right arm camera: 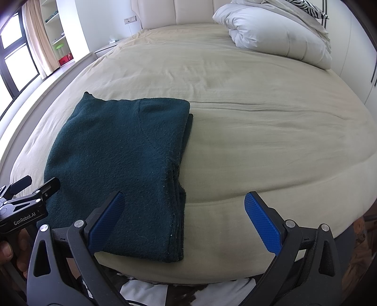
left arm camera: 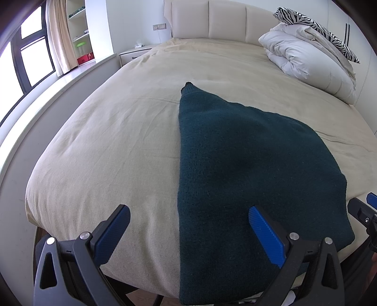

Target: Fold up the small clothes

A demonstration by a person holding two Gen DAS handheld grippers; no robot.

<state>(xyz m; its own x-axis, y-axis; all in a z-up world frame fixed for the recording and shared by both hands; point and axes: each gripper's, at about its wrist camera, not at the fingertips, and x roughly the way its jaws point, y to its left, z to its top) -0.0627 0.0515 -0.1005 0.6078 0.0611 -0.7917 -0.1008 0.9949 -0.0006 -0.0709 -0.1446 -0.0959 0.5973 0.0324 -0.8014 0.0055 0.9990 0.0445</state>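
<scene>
A folded dark green sweater (left arm camera: 247, 164) lies flat on a beige bed (left arm camera: 117, 141), close to the near edge, with both claws held above that edge and neither touching the cloth.

The left claw (left arm camera: 188, 233) is spread wide and holds nothing. Seen from its own camera, the sweater sits ahead of it and to its right: the garment's straight left edge runs forward from between the two blue pads, and the right pad (left arm camera: 266, 237) hangs over the knit while the left pad (left arm camera: 113, 235) hangs over bare sheet. One narrow corner of the sweater points away from the claw toward the headboard (left arm camera: 212, 21).

The right claw (right arm camera: 186, 226) is likewise spread apart and empty. From its camera the sweater (right arm camera: 117, 153) lies ahead and to its left, stacked in several layers whose edges show along the right side, which ends between the claw's pads. Its left pad (right arm camera: 106, 223) is over the cloth; its right pad (right arm camera: 264, 223) is over the sheet (right arm camera: 259, 141).

Each claw appears at the margin of the other's view: the right claw (left arm camera: 365, 211) beside the sweater's near right corner, the left claw (right arm camera: 30, 190) by its near left corner, with part of a hand (right arm camera: 9, 254) visible below it.

Far ahead of both claws, at the right of the headboard, a white duvet (left arm camera: 306, 58) is piled with a zebra-print pillow (left arm camera: 318, 28) on top. To the far left stand a window (left arm camera: 23, 58), a curtain (left arm camera: 59, 35) and shelves (left arm camera: 77, 30).
</scene>
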